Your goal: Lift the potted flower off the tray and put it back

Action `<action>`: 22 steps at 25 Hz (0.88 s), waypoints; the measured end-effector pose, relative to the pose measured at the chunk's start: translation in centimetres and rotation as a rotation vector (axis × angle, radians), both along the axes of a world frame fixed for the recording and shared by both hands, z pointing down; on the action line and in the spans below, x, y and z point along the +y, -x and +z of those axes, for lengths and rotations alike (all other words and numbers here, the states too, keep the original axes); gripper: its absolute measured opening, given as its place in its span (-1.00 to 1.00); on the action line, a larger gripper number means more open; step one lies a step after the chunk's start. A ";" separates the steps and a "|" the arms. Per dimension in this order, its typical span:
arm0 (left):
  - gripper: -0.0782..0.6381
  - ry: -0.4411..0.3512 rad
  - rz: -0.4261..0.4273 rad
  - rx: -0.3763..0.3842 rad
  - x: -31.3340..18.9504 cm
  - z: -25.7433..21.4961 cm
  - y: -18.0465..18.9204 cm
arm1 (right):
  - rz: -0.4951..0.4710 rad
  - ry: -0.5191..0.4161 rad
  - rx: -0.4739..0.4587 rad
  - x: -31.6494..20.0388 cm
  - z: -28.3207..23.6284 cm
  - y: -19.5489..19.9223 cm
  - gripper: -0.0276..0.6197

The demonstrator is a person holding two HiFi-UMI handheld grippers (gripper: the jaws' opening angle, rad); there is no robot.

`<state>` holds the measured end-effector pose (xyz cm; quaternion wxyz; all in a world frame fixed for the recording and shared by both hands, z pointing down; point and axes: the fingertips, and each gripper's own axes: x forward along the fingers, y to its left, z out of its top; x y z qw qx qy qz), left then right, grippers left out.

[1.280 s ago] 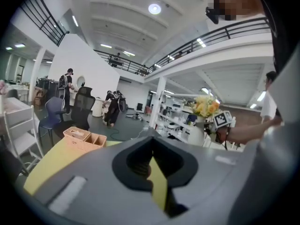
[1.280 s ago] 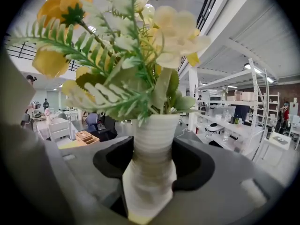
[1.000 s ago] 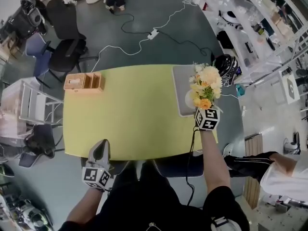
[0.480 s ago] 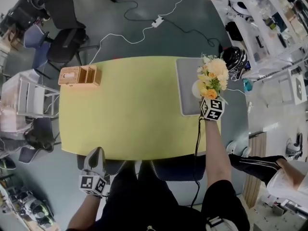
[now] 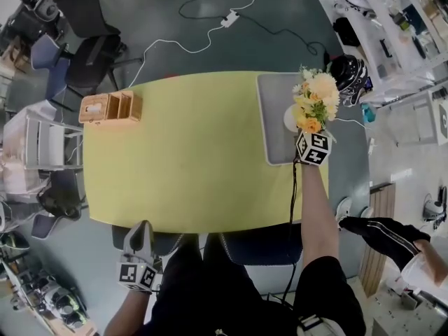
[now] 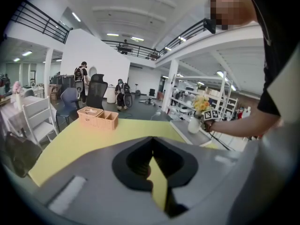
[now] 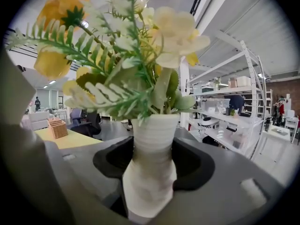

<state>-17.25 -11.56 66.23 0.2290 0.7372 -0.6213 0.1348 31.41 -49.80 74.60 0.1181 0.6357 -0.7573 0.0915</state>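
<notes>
In the head view, my right hand-held gripper (image 5: 299,128) holds the potted flower (image 5: 315,102) over the grey tray (image 5: 271,96) at the far right of the counter (image 5: 189,152); I cannot tell if it stands there. In the left gripper view, the left hand-held gripper (image 6: 150,146) is pressed together, empty, kept aside. In the right gripper view, both jaws pinch the flower's white neck, probably to keep it upright.

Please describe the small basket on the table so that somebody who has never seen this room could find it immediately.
Find the large yellow-green table in the middle of the room. At its far left corner, across from the grey tray and the potted flower, stands a low tan woven basket. It is the only thing on that side, rectangular and split into compartments.
</notes>
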 end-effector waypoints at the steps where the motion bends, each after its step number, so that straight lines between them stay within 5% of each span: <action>1: -0.76 0.001 0.001 0.001 -0.1 0.1 -0.1 | 0.001 -0.001 0.000 0.0 0.2 -0.1 -0.12; 22: -0.76 0.026 -0.010 0.015 -0.5 0.2 -0.6 | 0.014 -0.023 0.033 0.2 1.5 -0.4 0.04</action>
